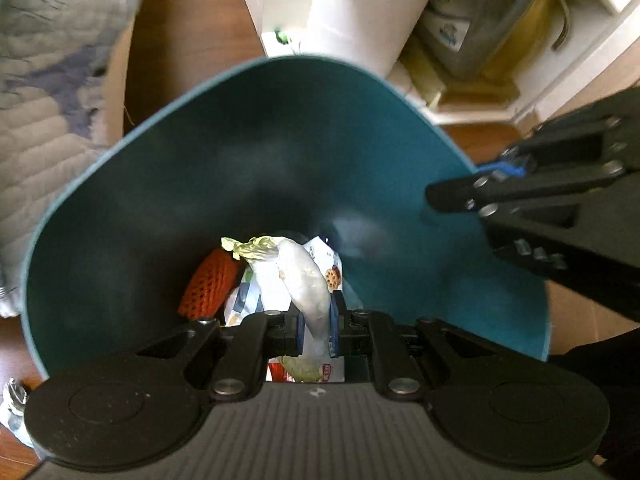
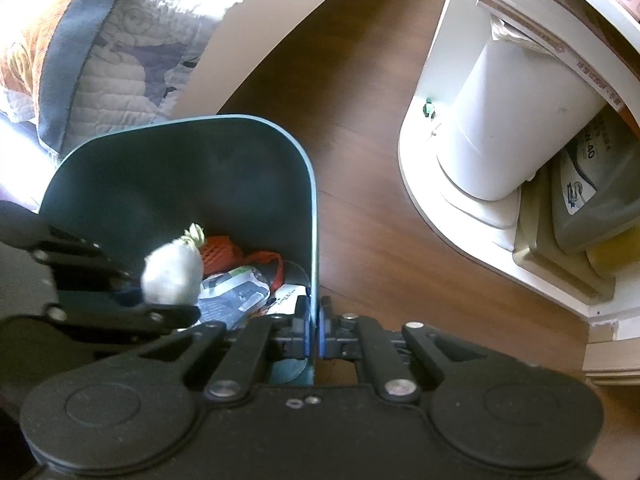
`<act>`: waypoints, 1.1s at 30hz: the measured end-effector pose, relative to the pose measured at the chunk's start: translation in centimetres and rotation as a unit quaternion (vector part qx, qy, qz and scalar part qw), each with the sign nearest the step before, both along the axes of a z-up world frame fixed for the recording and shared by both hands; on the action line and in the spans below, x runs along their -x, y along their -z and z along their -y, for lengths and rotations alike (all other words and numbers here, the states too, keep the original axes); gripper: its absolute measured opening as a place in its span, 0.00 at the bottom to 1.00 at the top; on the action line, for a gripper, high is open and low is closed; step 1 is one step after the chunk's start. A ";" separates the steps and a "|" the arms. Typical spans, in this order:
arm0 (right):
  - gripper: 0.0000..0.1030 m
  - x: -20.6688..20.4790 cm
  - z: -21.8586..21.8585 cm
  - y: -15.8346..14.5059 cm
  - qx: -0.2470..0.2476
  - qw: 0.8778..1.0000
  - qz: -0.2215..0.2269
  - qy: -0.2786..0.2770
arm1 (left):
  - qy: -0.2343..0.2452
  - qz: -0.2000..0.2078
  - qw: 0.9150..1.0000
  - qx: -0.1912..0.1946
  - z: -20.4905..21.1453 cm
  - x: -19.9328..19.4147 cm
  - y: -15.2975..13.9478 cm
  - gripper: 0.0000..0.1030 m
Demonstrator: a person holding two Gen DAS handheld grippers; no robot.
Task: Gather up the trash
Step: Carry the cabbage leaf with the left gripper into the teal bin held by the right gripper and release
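A teal trash bin (image 1: pixel 240 160) stands open on the wooden floor, its inside filling the left wrist view. My left gripper (image 1: pixel 316 324) hangs over the bin's mouth, shut on a whitish crumpled plastic bag (image 1: pixel 304 280) with a pale green leaf at its far end. Under it in the bin lie an orange foam net (image 1: pixel 208 288) and printed wrappers (image 1: pixel 332 272). My right gripper (image 2: pixel 314 332) is shut on the bin's (image 2: pixel 180 168) right wall, one finger inside and one outside. From the right wrist the left gripper (image 2: pixel 132 292) and its bag (image 2: pixel 172 274) show at the left.
A white cylindrical container (image 2: pixel 512 128) stands in a white shelf unit beside grey tubs (image 2: pixel 592 200). A quilted blanket (image 2: pixel 128 52) lies behind the bin. A crumpled foil scrap (image 1: pixel 14 400) sits on the brown wooden floor (image 2: pixel 352 128).
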State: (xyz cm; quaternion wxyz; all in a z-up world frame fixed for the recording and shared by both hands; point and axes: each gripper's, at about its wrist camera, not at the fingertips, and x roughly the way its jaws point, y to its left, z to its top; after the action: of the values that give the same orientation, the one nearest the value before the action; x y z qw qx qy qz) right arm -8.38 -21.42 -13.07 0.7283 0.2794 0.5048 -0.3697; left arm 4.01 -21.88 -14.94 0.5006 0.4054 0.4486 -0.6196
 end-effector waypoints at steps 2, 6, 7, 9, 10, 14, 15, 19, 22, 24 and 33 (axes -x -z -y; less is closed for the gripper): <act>0.03 0.2 0.2 0.2 -0.005 1.000 0.003 0.006 | 0.001 0.004 1.000 -0.012 0.5 0.4 1.0 0.11; 0.04 0.6 0.5 0.7 -0.019 1.000 0.006 0.013 | 0.008 0.013 1.000 -0.023 1.2 1.0 2.1 0.11; 0.05 0.6 0.6 0.7 -0.022 1.000 0.008 0.014 | 0.011 0.015 1.000 -0.024 1.2 1.0 2.2 0.11; 0.07 0.6 0.6 0.8 -0.024 1.000 0.011 0.011 | 0.008 0.018 0.999 -0.027 1.4 1.1 2.4 0.12; 0.08 0.6 0.6 0.8 -0.024 1.000 0.011 0.009 | 0.009 0.017 0.999 -0.026 1.4 1.1 2.6 0.12; 0.10 0.6 0.9 1.1 -0.035 0.999 0.014 0.008 | 0.010 0.016 1.000 -0.015 1.8 1.3 2.1 0.12; 0.11 0.6 1.0 1.1 -0.038 0.999 0.017 0.008 | 0.011 0.015 1.000 -0.012 1.8 1.3 2.0 0.14; 0.13 0.6 1.5 1.2 -0.047 0.999 0.024 0.001 | 0.008 0.017 1.000 -0.001 1.7 1.3 1.3 0.39; 0.15 0.5 1.9 1.5 -0.056 0.998 0.027 0.000 | 0.001 0.013 1.000 0.015 1.3 1.2 0.3 0.52; 0.17 0.4 1.9 1.6 -0.057 0.998 0.022 -0.004 | 0.003 0.009 1.000 0.026 0.8 0.9 -0.7 0.52; 0.30 -0.4 1.9 1.9 -0.059 0.998 0.015 -0.017 | -0.014 0.016 0.995 0.093 -4.1 -4.0 -6.9 0.57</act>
State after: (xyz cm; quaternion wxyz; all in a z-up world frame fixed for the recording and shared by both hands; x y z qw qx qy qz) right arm -7.96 -23.28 -14.94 0.7241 0.3190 0.5194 -0.3226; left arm 8.00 -17.83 -8.08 0.5516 0.3606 0.3866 -0.6452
